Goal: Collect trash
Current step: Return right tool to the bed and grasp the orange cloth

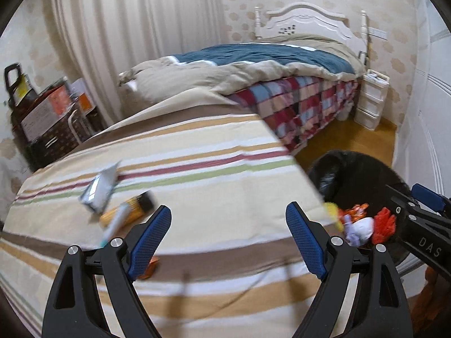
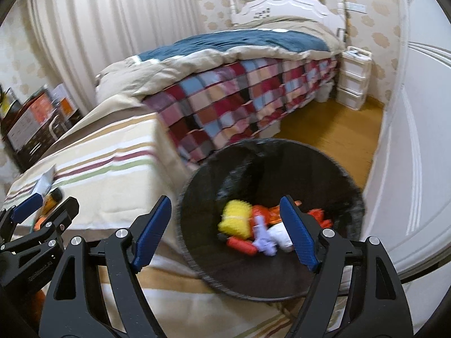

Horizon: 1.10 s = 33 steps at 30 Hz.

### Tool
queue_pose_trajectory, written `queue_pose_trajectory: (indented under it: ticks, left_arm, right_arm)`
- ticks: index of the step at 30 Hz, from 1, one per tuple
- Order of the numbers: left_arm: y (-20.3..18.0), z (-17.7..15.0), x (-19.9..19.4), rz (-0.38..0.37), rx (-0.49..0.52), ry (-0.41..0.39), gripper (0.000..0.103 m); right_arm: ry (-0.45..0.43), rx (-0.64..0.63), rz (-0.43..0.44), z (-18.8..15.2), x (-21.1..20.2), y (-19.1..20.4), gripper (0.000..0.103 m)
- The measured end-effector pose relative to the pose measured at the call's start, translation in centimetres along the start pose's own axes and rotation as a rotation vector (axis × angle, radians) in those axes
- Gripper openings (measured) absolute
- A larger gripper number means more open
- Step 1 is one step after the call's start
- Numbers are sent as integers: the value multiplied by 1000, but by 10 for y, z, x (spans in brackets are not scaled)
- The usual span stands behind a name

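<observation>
Lying left of the gaping left hand-held gripper (image 1: 228,214), wrappers (image 1: 118,197), bin (image 2: 332,157) under the gaping right hand-held gripper (image 2: 225,205)

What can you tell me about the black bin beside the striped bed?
The bin is round, black and open-topped, with a woven-looking wall and a glossy black liner. It looks tilted toward the camera, between the striped bed and a white door, its base hidden. Inside lie blurred bits of trash: yellow, orange, red, purple and white. Nothing grips it; the right gripper hangs open in front of it.
</observation>
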State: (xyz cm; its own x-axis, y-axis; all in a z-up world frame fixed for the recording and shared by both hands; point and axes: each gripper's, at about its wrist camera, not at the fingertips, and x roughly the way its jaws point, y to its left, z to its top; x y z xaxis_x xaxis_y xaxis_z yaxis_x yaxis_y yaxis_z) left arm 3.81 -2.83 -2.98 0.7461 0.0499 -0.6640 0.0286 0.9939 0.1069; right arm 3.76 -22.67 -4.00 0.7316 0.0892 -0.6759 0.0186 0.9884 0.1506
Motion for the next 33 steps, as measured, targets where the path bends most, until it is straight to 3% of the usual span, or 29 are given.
queue_pose_trajectory:
  ticks: [16,27,33]
  left_arm:
    - [132,-48,-27,165,-174,51,83]
    - [203,-72,-25,258,-258,88,83]
    - [222,-81,-25,251,-305,106,83]
  right_arm:
    - [93,-242,211,-31,4,147,77]
    - [143,-361,248,-47,14,214,77]
    - [156,-414,245,-51,19,239,77]
